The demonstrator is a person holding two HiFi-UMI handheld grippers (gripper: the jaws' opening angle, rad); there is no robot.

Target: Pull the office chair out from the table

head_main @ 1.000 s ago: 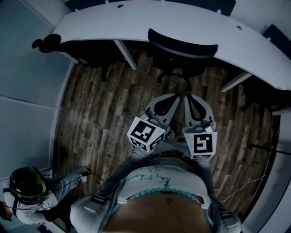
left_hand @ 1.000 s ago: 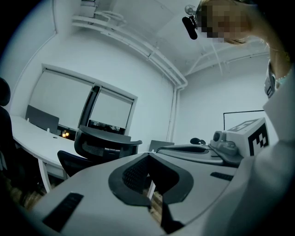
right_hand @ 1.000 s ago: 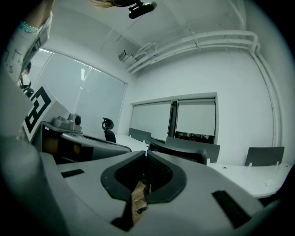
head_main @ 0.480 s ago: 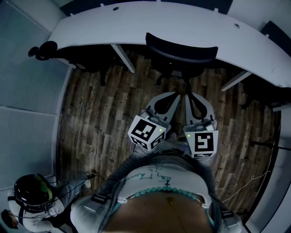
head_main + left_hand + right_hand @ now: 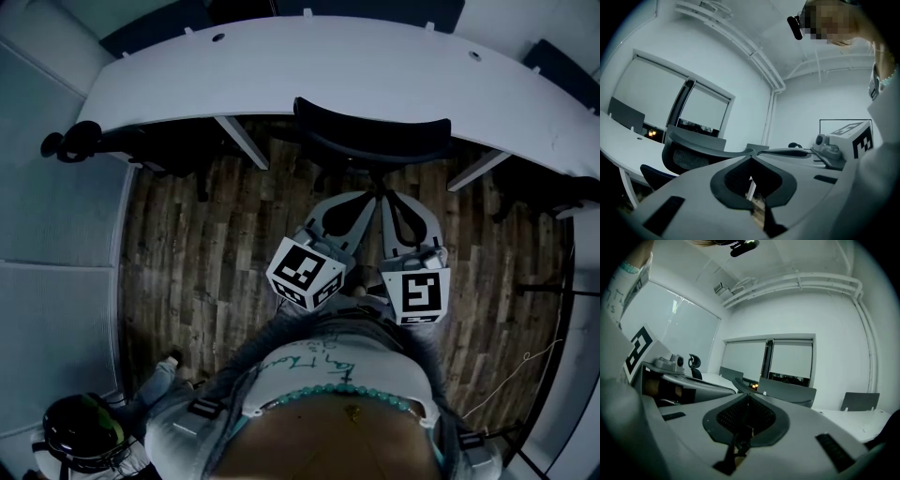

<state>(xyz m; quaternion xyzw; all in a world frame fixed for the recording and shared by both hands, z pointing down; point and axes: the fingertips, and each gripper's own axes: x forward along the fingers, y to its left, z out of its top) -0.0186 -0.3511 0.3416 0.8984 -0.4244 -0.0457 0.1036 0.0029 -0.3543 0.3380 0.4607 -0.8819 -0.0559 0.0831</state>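
Note:
The black office chair stands tucked under the curved white table, only its backrest and part of its base showing in the head view. Both grippers point level toward it, side by side. My left gripper is shut with nothing in it, a short way in front of the backrest. My right gripper is shut and empty too, just beside the left one. The left gripper view has the shut gripper and the chair's backrest ahead on the left. The right gripper view has the shut gripper and the backrest straight ahead.
Slanted white table legs flank the chair on the wooden plank floor. Another dark chair sits at the table's left end and dark furniture at the right. A person in a helmet crouches at the bottom left by the grey wall panels.
The table and chair have come closer to both grippers, which advanced together toward the backrest. The crouching person has slid lower in the head view.

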